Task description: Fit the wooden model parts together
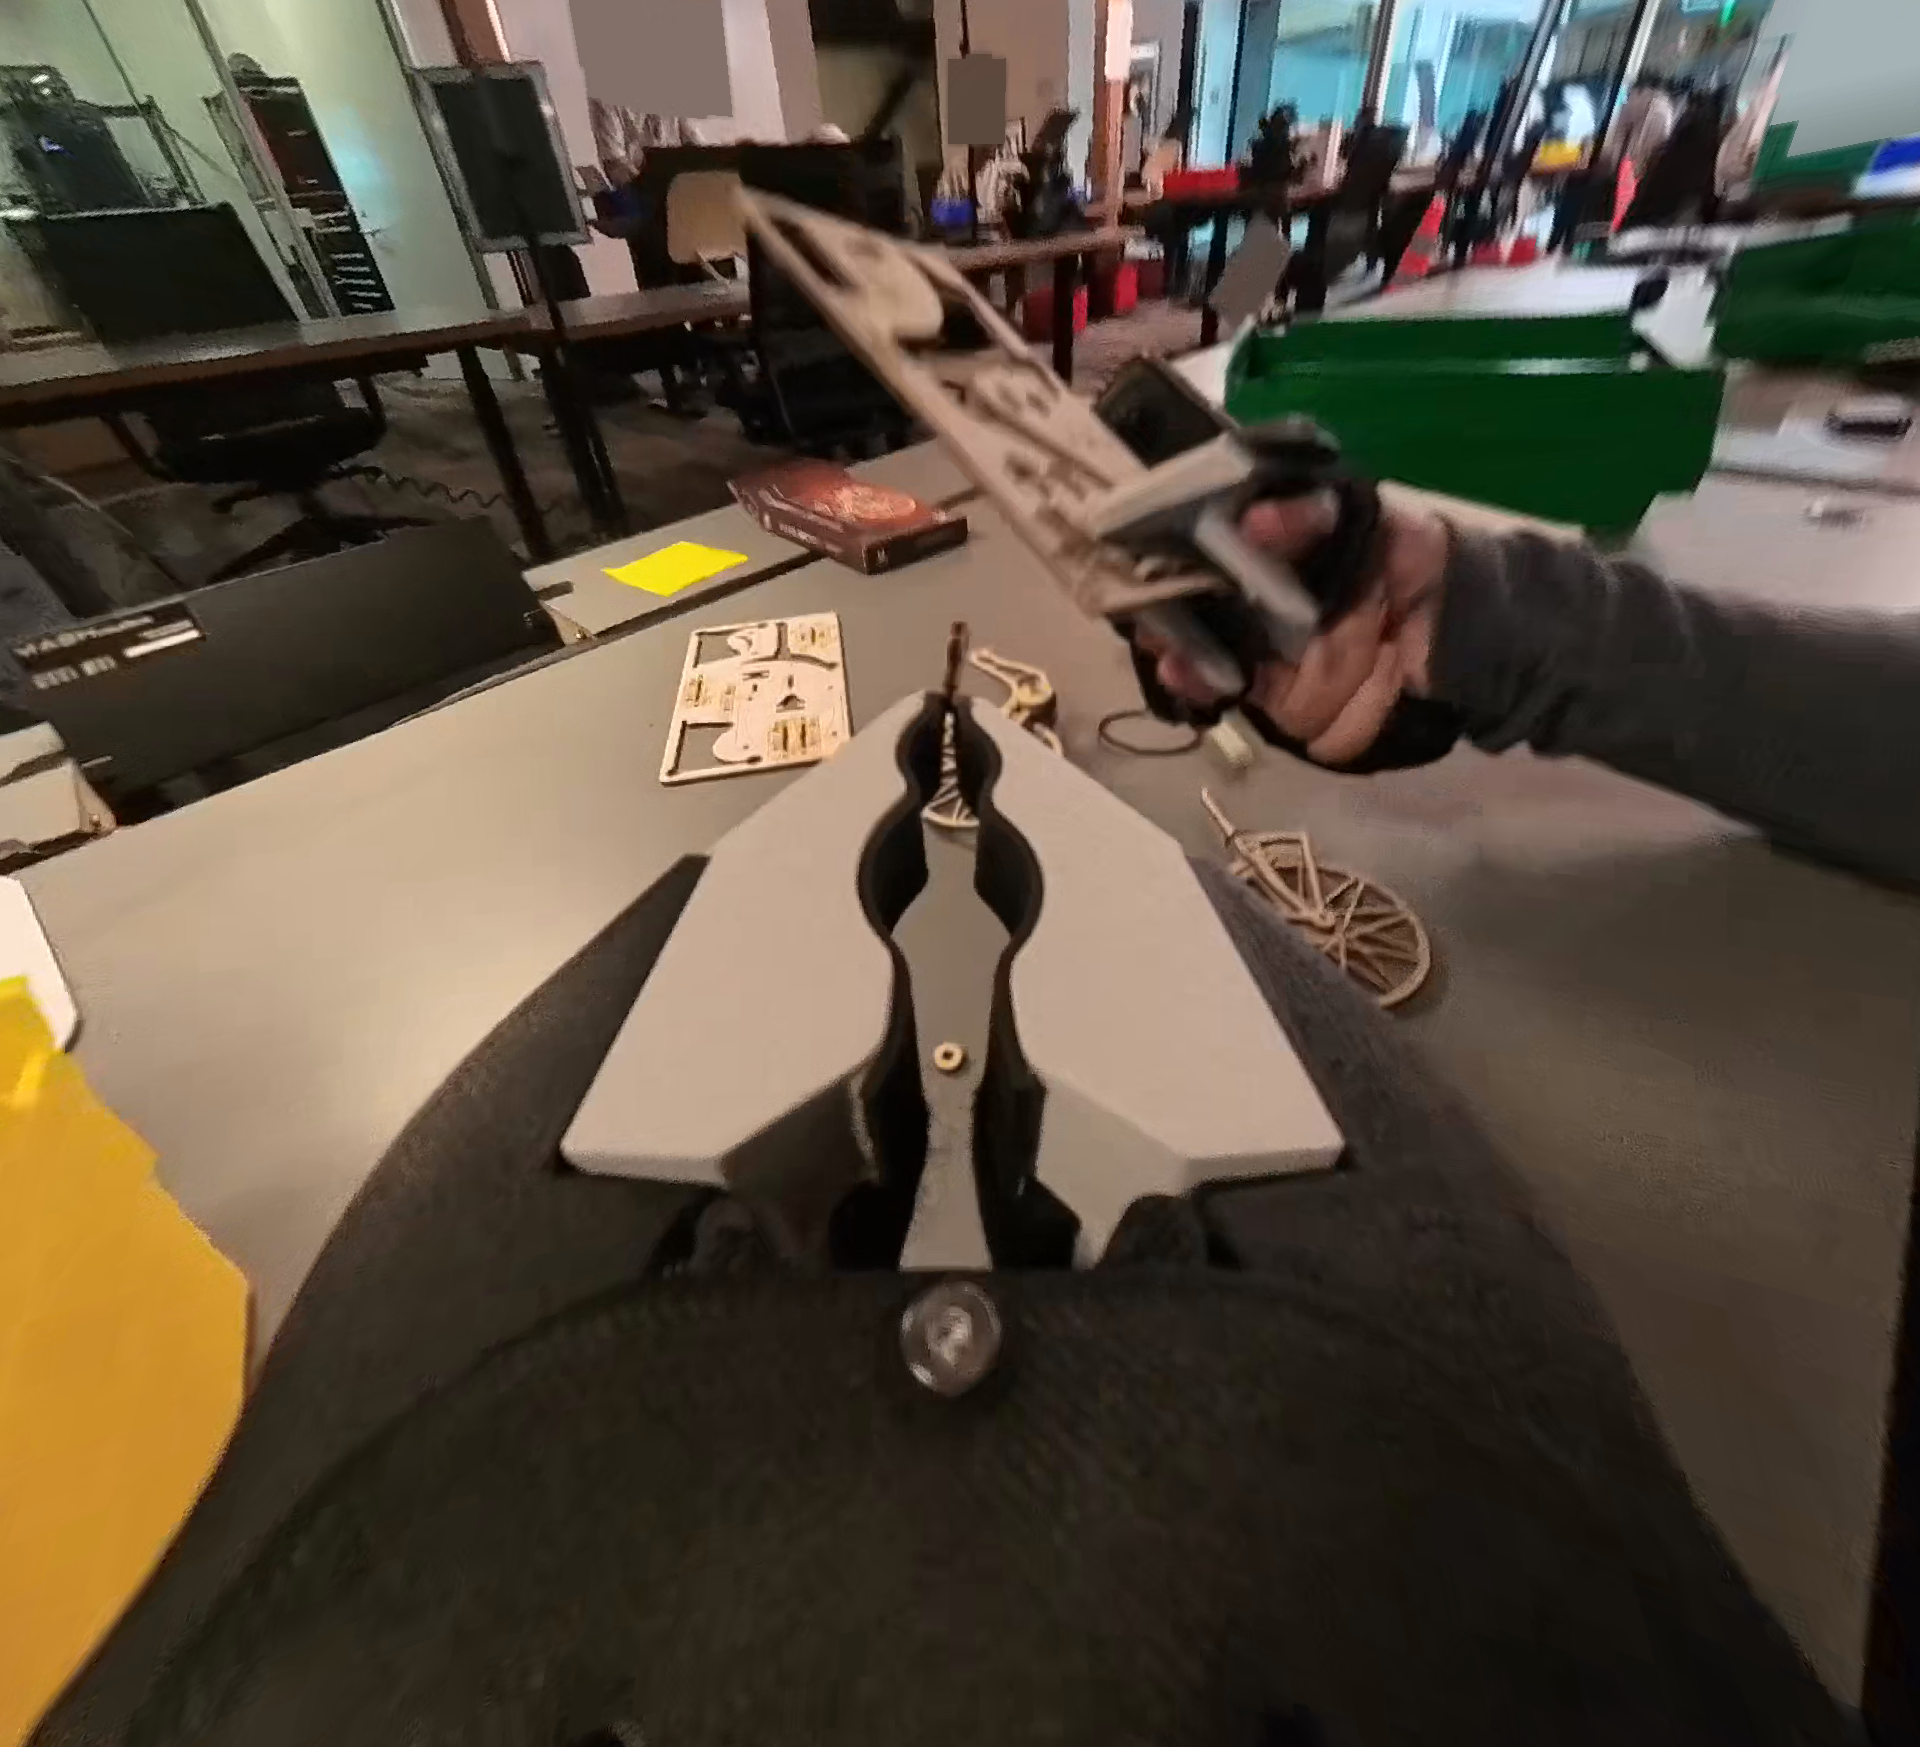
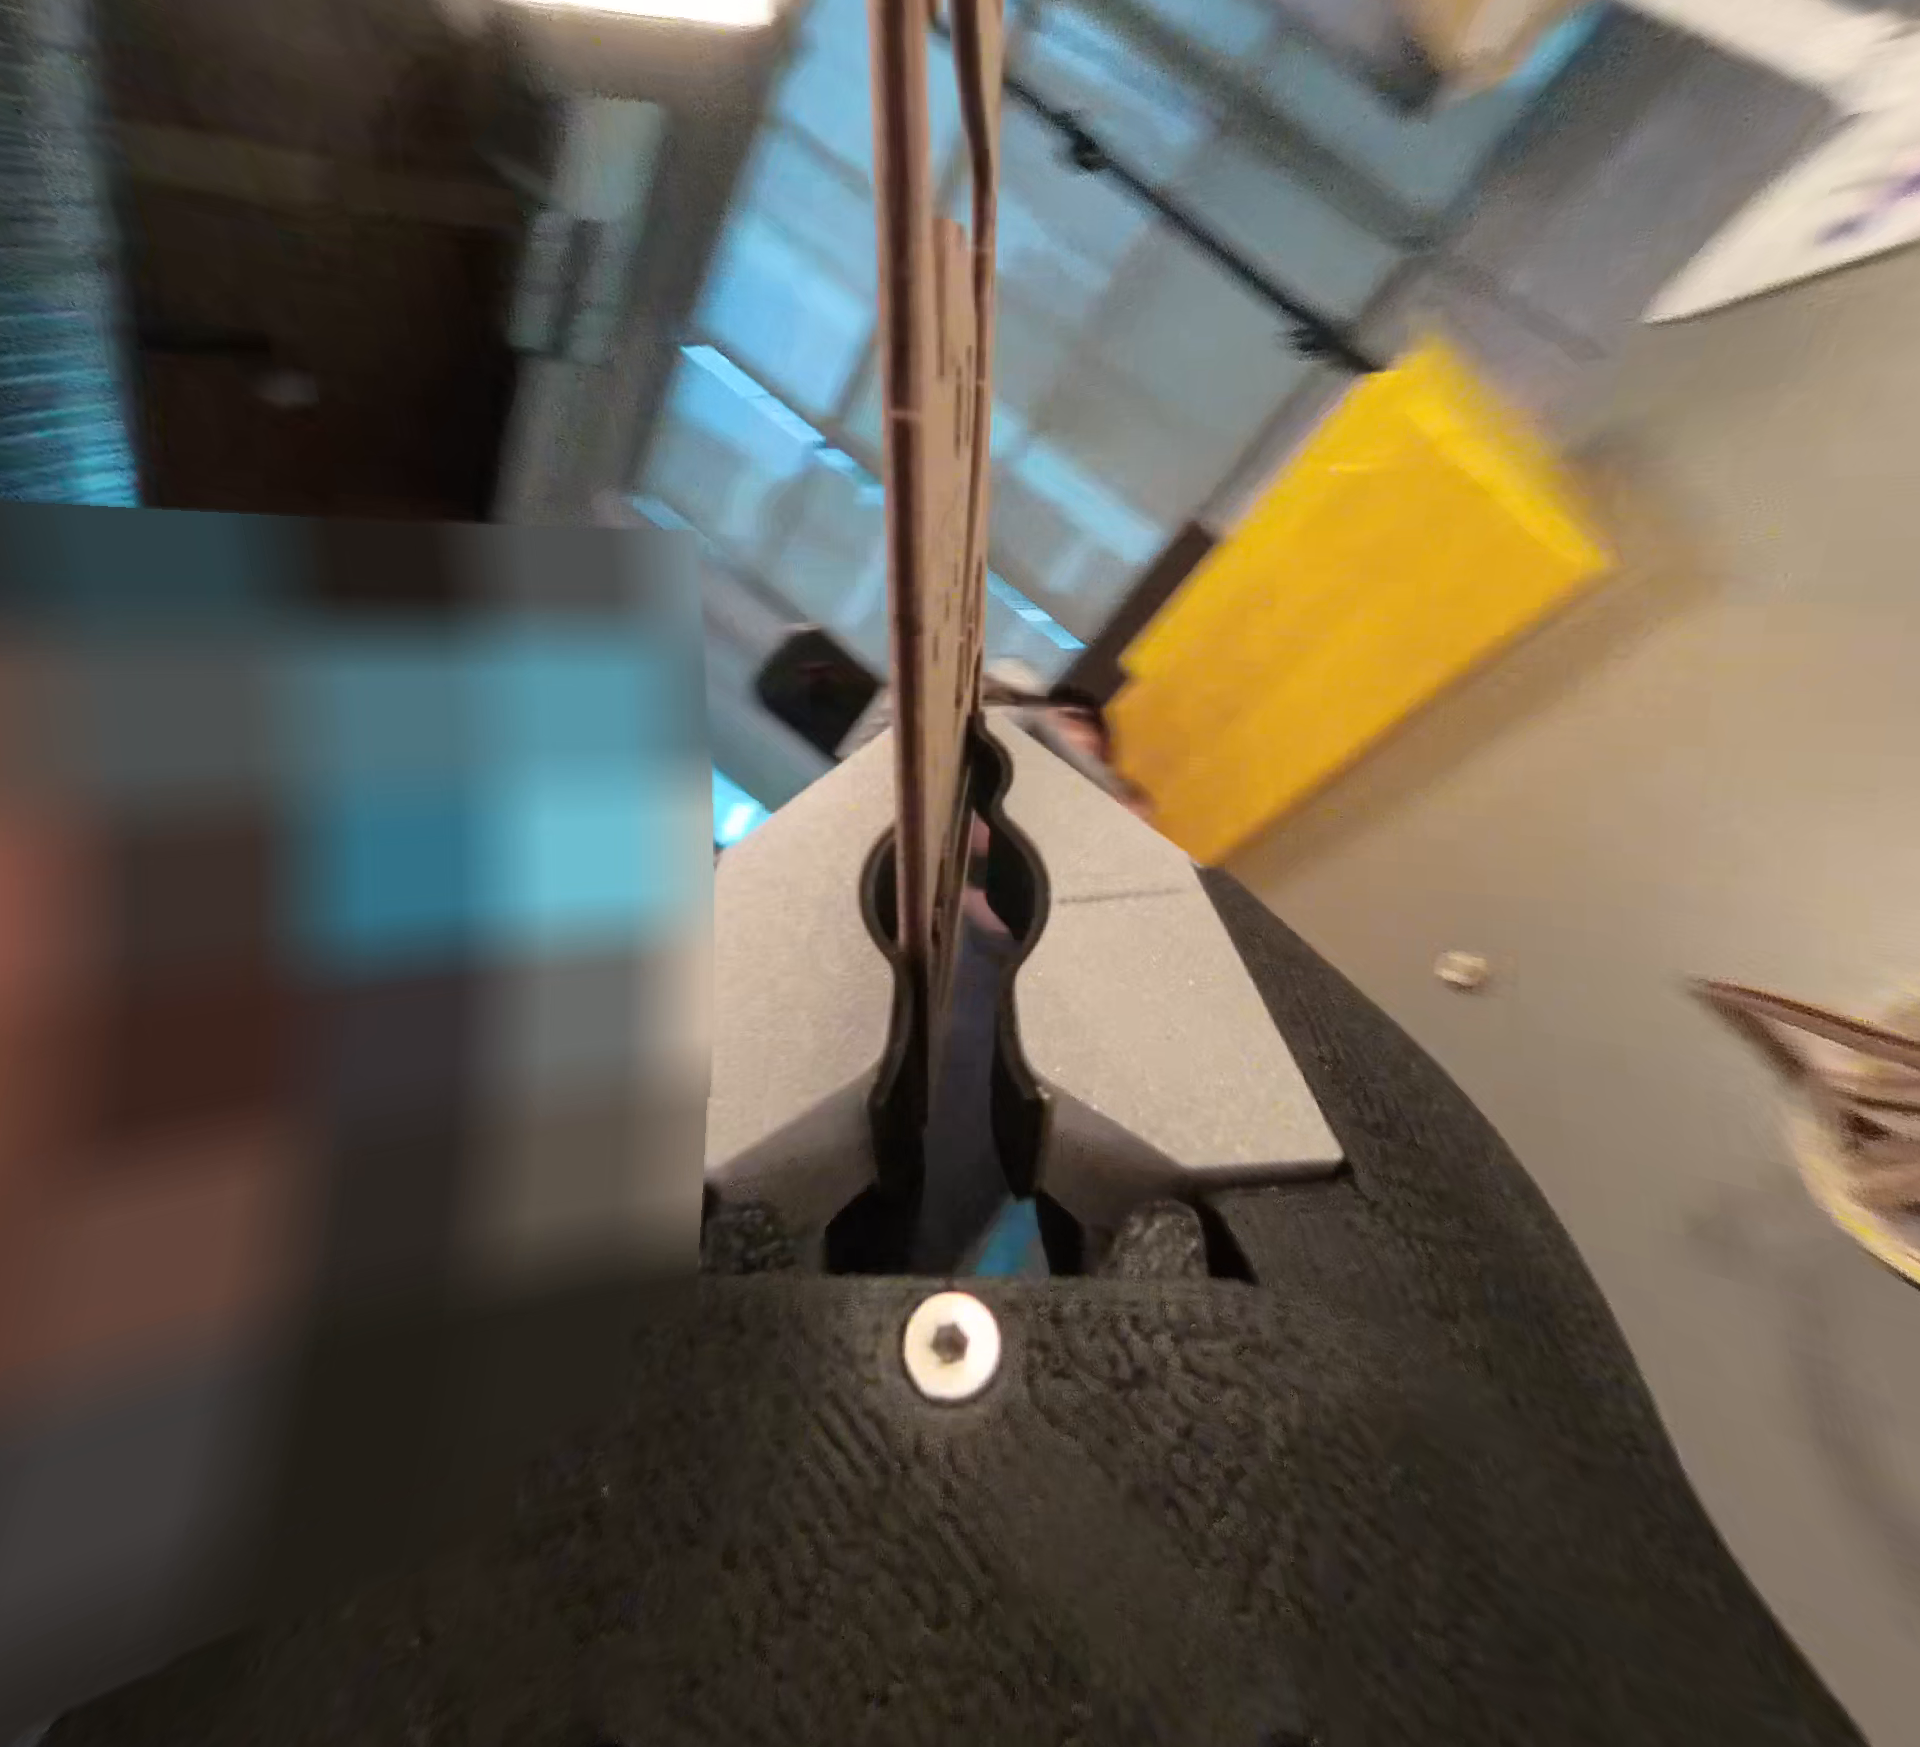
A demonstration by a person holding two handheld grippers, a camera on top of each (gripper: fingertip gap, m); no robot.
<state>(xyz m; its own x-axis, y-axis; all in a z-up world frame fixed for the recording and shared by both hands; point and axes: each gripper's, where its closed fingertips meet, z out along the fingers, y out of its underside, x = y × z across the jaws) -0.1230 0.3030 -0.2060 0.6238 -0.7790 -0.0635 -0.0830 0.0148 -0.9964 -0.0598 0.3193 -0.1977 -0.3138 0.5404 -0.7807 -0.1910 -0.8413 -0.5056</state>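
Assembly partly done, by my judgement: a spoked wooden wheel section (image 1: pixel 1340 918) lies finished on the grey table (image 1: pixel 416 824), a part sheet (image 1: pixel 758 695) far-left of it. Right hand-held gripper (image 2: pixel 951 824) (raised, tilted up-left) clamps another wooden sheet (image 1: pixel 956 388) edge-on. Left hand-held gripper (image 1: pixel 951 731) hovers low, nearly closed on a small dark peg (image 1: pixel 954 658).

Wooden sheet (image 2: pixel 940 347) runs off the top edge — motion-blurred; wooden part (image 2: pixel 1849 1115) cut off at right.

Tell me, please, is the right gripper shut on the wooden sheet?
Shut: the right gripper pinches the wooden sheet edge-on, lifted off the table.
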